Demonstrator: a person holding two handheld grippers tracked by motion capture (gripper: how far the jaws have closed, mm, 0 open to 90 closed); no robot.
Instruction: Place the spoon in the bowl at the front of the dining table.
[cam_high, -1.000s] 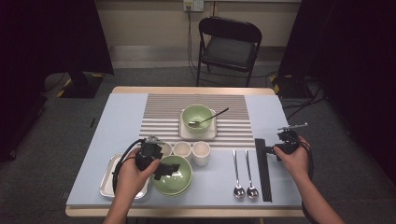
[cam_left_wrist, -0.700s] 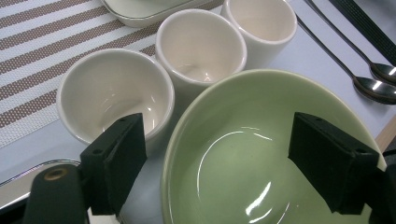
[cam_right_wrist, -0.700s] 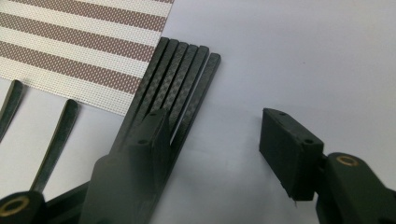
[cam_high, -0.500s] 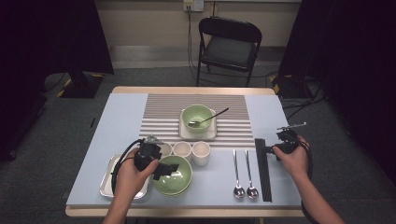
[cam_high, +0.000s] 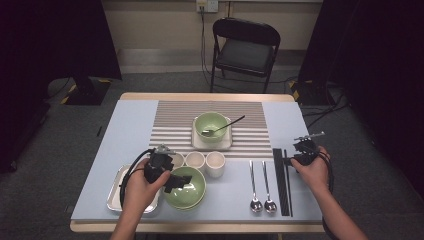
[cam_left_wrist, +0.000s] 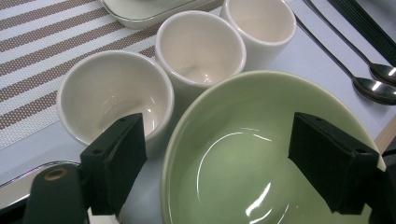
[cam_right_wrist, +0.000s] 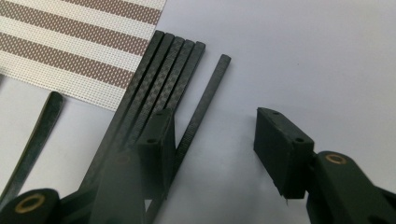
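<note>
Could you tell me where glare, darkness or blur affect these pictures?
High view: the table is evenly lit, the room around it falls to black. Left gripper view: bright glare streaks sit inside the green bowl, and the near fingers look soft. Right gripper view: the chopsticks are sharp, the near fingers slightly blurred.

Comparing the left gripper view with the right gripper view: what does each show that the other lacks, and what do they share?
Left gripper view: green bowl between open fingers, three cream cups, two spoon bowls. Right gripper view: black chopsticks, one loose stick between its open fingers. Shared: striped mat and pale blue table.
</note>
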